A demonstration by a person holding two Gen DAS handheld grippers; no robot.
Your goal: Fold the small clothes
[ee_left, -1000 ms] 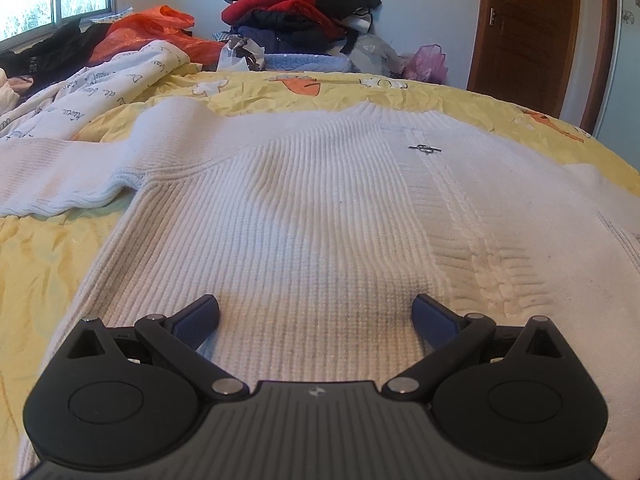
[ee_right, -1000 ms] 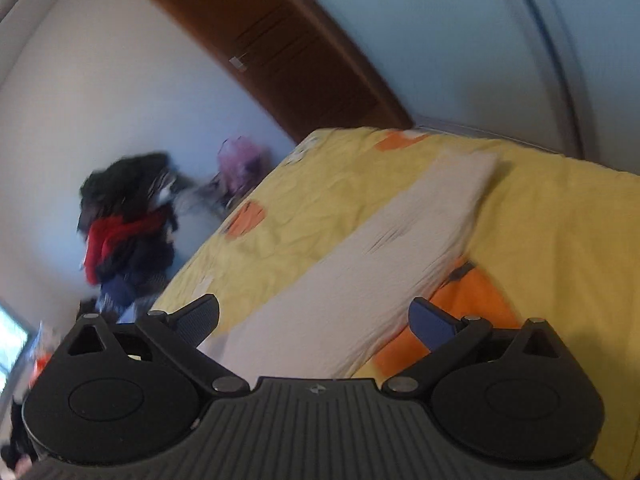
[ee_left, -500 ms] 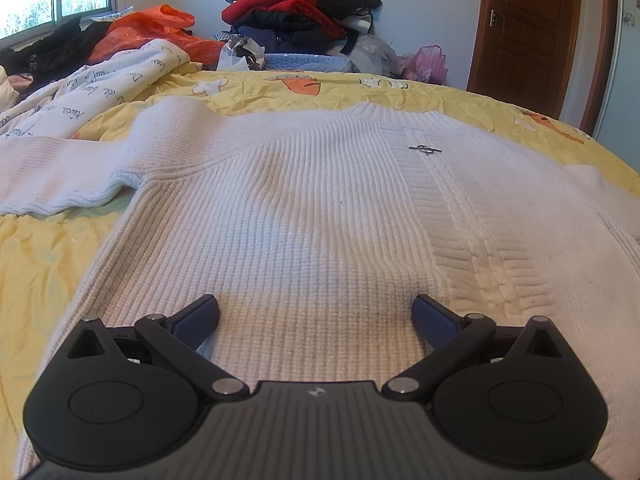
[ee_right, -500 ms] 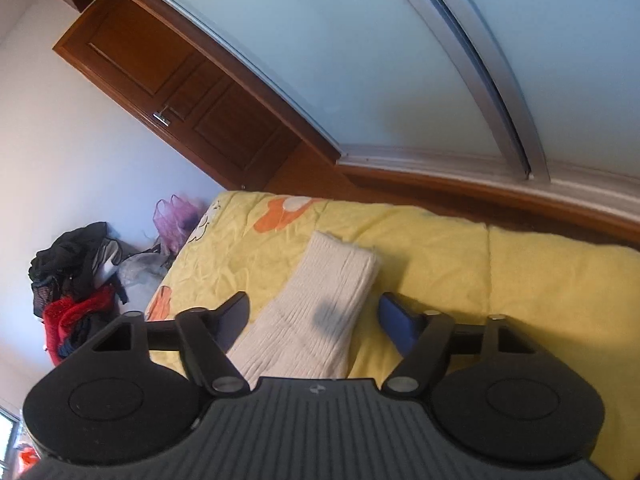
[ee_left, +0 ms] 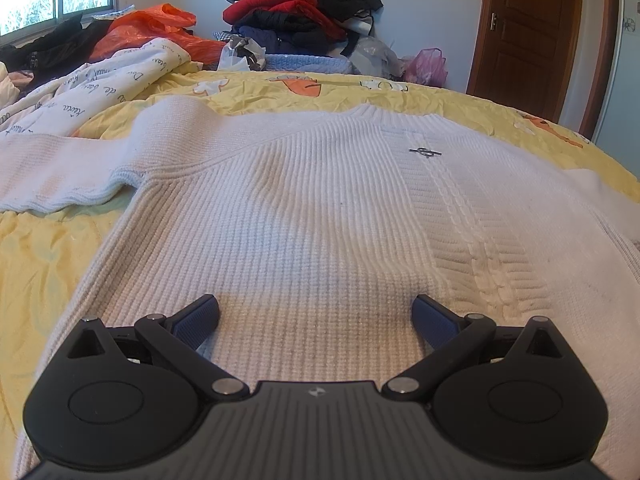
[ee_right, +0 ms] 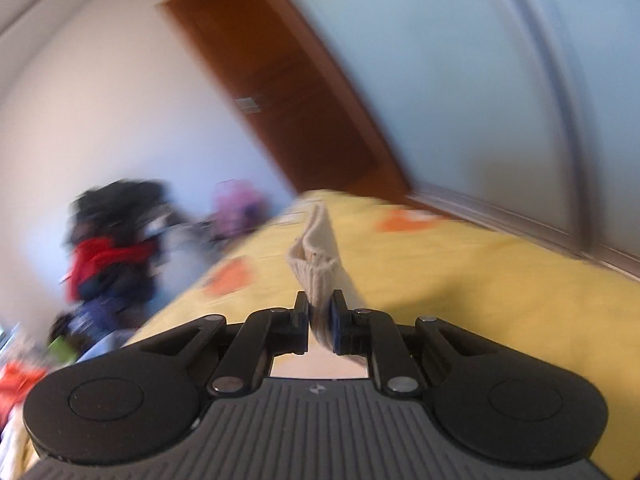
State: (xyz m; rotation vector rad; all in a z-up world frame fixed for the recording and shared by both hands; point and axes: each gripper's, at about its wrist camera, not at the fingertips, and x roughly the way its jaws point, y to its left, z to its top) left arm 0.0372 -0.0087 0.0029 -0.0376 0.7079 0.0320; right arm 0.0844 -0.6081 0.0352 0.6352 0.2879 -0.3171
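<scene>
Right gripper [ee_right: 320,312] is clamped on the cuff [ee_right: 316,264] of the sweater's sleeve, both pads pressing the knit between them, and the cuff end stands up in front of the jaws above the yellow bedspread [ee_right: 460,280]. Left gripper [ee_left: 315,314] has its jaws spread wide and holds nothing; it hovers low over the hem part of the white sweater [ee_left: 320,220], which lies flat and face up on the bed with its other sleeve stretched out to the side. I think the risk is in the grip: only the thick ribbed edge is pinched, so a fast pull across the body may make the cuff slip out, or drag the whole sweater and wrinkle it, because nothing pins the body down. The right view is blurred and tilted, so that hand seems rolled and pointing only slightly downward. The left one points more steeply down at the cloth.
</scene>
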